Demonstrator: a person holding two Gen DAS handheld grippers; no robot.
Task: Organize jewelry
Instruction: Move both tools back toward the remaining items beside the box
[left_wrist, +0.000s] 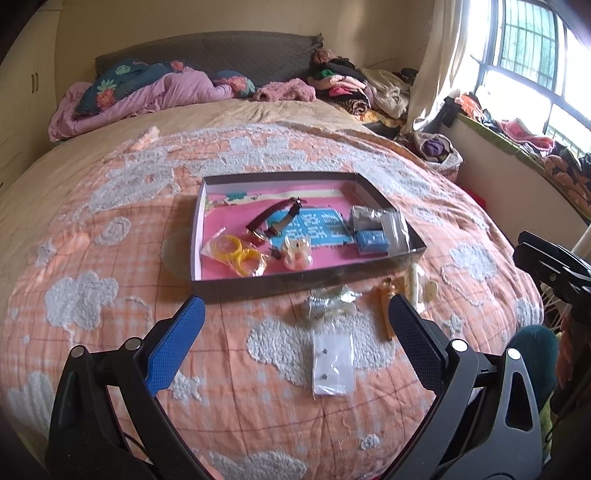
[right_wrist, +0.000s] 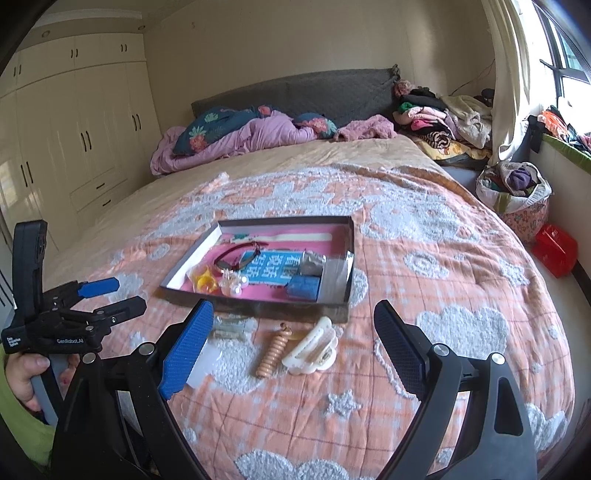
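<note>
A shallow dark box (left_wrist: 280, 282) with a pink floor lies on the orange cloud-pattern bedspread. It holds a dark red strap watch (left_wrist: 275, 218), yellow bangles (left_wrist: 240, 254), a blue case (left_wrist: 371, 242) and clear bags. In front of it lie an earring card in a clear bag (left_wrist: 331, 363), a crumpled clear packet (left_wrist: 328, 304), a wooden spiral clip (right_wrist: 273, 350) and a cream hair claw (right_wrist: 314, 347). My left gripper (left_wrist: 295, 298) hovers open over the packet and the card. My right gripper (right_wrist: 293, 304) is open above the clip and the claw, touching neither.
Rumpled purple bedding (right_wrist: 236, 140) and a clothes pile (right_wrist: 436, 118) fill the head of the bed. Cream wardrobes (right_wrist: 74, 147) stand on the left. A fabric basket (right_wrist: 517, 195) and a red object (right_wrist: 554, 249) sit beside the bed on the right, under the window.
</note>
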